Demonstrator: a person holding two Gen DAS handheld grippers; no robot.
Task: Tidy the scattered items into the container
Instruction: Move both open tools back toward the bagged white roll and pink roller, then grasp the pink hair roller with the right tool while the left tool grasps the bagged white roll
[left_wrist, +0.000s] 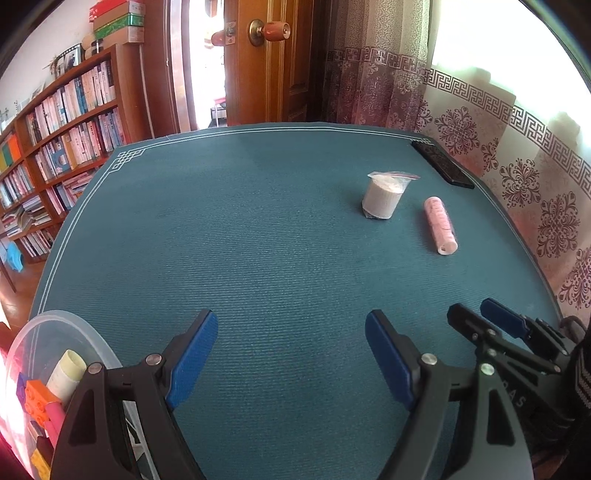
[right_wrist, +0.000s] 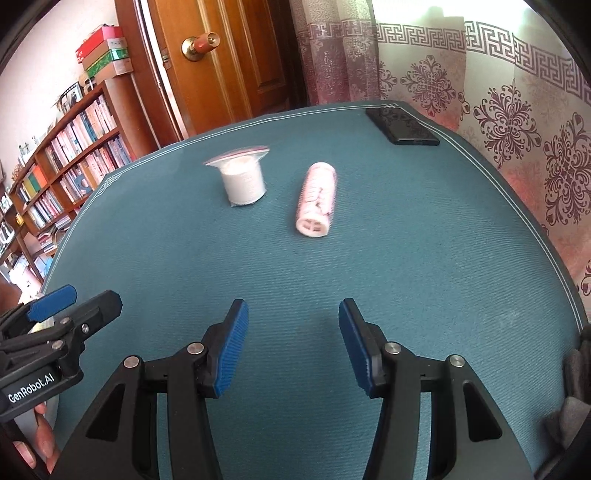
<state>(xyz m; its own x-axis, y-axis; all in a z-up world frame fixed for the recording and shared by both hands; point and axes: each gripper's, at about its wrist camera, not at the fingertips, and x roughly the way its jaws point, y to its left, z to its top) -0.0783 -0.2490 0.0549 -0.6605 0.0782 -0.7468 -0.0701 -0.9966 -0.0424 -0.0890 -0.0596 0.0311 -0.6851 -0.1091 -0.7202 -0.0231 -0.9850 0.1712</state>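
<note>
Both grippers are hanging low over the near side of the bench (left_wrist: 258, 229), which has a teal mat on it; left gripper (left_wrist: 291, 354) has its blue pads spread wide with nothing between them, and the right gripper (right_wrist: 293, 343) is the same story, wide apart and empty.

The stuff left to tidy sits well ahead of both, toward the far right part of the mat; there's a white cylinder in a clear zip bag (right_wrist: 242, 177) standing upright, and just to its right a pink hair roller (right_wrist: 317, 201) lying on its side, open end facing the right gripper; the two are near each other but not touching. From the left wrist view they're off to the right of the gripper's line, bag (left_wrist: 384, 195) first and roller (left_wrist: 439, 225) beyond it.

The clear plastic container (left_wrist: 66, 332) is at the bench's near left corner, right beside the left gripper's left finger; it holds a pale yellow roller (left_wrist: 68, 373), an orange building brick (left_wrist: 38, 397) and some pink bits. A black phone (right_wrist: 402, 127) lies at the far right corner.
</note>
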